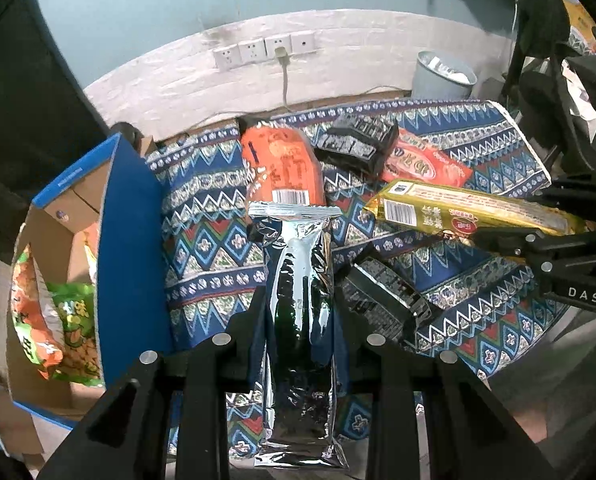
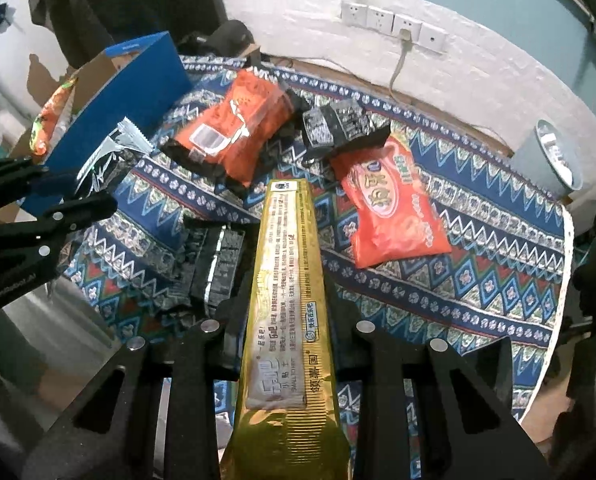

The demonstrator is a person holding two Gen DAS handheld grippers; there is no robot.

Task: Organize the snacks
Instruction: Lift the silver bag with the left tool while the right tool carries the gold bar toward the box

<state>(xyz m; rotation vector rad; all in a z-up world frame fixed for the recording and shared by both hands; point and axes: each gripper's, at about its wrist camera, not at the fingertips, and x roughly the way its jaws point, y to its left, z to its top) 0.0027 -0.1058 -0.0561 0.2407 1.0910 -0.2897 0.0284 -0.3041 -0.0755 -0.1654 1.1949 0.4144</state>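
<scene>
Hand-held gripper, left (image 1: 298, 304): silver pack (image 1: 298, 320); right (image 2: 286, 300): gold pack (image 2: 286, 320).

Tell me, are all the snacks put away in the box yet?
Not yet. The blue cardboard box already holds a green packet and an orange-and-green one. Right now the left gripper pinches a silver packet, and the right gripper pinches a long gold packet. Two orange packets and two black ones lie on the patterned cloth.
</scene>
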